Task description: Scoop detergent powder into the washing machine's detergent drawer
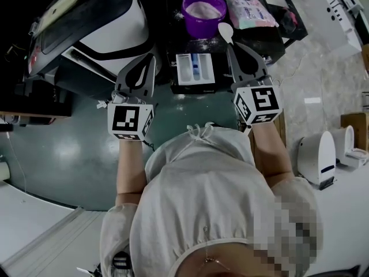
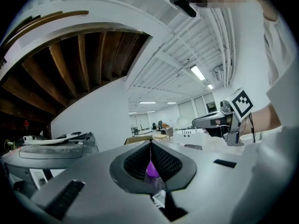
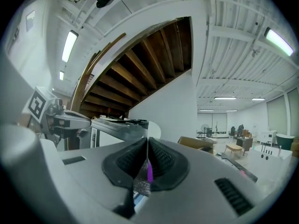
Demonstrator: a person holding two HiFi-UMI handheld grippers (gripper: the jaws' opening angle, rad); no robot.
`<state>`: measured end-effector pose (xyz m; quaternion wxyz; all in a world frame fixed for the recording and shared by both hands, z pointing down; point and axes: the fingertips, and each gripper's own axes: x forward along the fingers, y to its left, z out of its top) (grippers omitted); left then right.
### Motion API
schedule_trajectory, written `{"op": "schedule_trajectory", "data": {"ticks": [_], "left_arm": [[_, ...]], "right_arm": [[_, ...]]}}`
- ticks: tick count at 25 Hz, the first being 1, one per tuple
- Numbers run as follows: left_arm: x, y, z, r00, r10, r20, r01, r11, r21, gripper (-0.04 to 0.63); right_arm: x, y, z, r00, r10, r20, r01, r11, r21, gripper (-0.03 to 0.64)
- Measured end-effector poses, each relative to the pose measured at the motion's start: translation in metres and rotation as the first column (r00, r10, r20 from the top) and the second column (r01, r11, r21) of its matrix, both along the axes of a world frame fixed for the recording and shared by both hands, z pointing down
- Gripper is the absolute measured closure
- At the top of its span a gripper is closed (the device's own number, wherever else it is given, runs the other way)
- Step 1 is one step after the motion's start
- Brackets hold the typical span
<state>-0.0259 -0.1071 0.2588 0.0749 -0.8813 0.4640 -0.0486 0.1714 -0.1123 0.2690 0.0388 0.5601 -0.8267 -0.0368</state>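
Note:
The white detergent drawer (image 1: 195, 68) stands pulled out on the dark surface, between my two grippers. Behind it is a purple tub (image 1: 202, 11) filled with pale powder. My right gripper (image 1: 230, 45) is shut on the handle of a white spoon (image 1: 225, 32), and the spoon's bowl points toward the tub. In the right gripper view the spoon's bowl (image 3: 153, 130) shows just past the closed jaws of the right gripper (image 3: 148, 146). My left gripper (image 1: 151, 59) hovers left of the drawer, and the left gripper (image 2: 150, 147) is shut with nothing in it.
The black and white washing machine (image 1: 86, 22) fills the upper left. A pink and teal packet (image 1: 251, 12) lies right of the tub. White appliances (image 1: 323, 157) stand on the floor at the right. The person's head and shoulders cover the lower middle.

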Motion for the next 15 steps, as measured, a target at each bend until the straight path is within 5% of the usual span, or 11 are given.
{"op": "schedule_trajectory", "data": {"ticks": [15], "left_arm": [[0.01,0.011,0.005,1.0,0.005,-0.011,-0.005,1.0,-0.025,0.574]], "right_arm": [[0.0,0.004,0.011,0.998,-0.017,0.056,0.021,0.998,-0.054,0.604]]}}
